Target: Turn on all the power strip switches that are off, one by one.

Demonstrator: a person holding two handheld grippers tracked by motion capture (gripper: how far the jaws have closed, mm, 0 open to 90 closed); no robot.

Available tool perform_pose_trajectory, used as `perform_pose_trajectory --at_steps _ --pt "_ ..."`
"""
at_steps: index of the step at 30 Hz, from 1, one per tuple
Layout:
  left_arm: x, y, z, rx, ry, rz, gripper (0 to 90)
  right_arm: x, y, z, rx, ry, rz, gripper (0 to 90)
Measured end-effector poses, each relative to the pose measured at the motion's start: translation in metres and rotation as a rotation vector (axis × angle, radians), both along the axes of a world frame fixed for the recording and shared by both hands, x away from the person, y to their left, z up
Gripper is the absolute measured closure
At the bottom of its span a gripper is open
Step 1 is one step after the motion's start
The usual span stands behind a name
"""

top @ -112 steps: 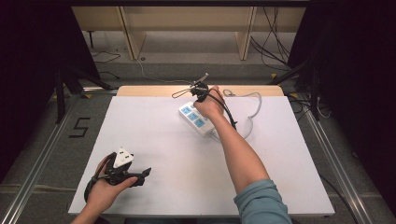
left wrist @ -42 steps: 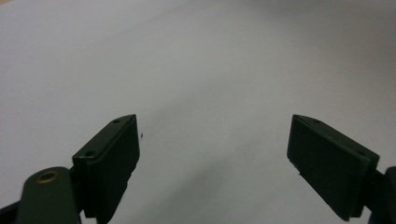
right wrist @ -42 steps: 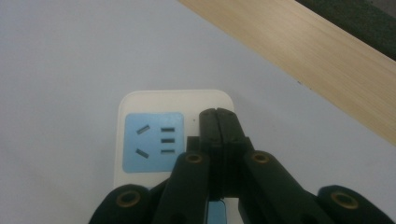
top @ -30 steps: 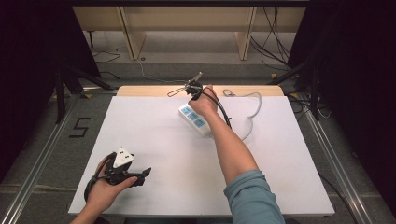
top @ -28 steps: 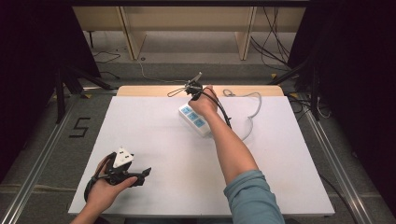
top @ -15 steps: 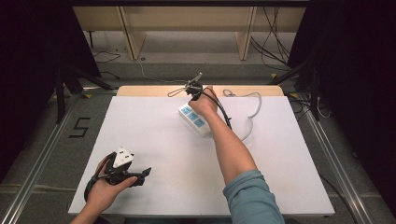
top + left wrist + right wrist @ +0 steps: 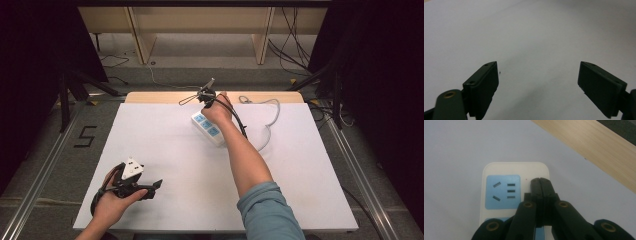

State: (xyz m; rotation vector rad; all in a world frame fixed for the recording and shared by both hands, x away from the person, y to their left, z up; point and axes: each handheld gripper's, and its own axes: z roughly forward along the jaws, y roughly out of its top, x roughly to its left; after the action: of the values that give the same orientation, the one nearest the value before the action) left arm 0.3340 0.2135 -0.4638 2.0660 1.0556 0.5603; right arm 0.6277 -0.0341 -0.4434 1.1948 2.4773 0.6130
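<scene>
Power strip (image 7: 208, 128) lies diagonally, right tongs (image 7: 540, 182) pressed together over it, left tongs (image 7: 537, 82) spread.

White power strip (image 7: 208, 127) with blue socket panels lies flat, angled, near the table's far edge; its white cord (image 7: 267, 125) loops to its right.

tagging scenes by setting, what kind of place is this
Likely a lab or recording workstation: a white-topped table framed by metal rails, loose cables on the floor behind, and a floor marker "5".
</scene>
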Motion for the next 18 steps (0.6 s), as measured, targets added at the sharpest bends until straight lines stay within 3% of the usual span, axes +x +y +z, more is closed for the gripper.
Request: perform_pose_trajectory --at_steps 7,9,18 --pt "0.0005 -0.0005 0.0001 0.001 0.001 -0.004 16.7 -0.0004 0.0004 -0.0006 0.005 -0.025 0.012 90.0" --pt "0.0006 -0.0006 0.0001 0.0 0.002 -0.005 16.7 -0.0007 0.0017 -0.0005 0.024 -0.021 0.011 90.0" --pt "0.0003 0.0001 0.0 -0.001 0.0 -0.002 16.6 0.0005 0.0028 -0.0009 0.029 -0.023 0.01 90.0"
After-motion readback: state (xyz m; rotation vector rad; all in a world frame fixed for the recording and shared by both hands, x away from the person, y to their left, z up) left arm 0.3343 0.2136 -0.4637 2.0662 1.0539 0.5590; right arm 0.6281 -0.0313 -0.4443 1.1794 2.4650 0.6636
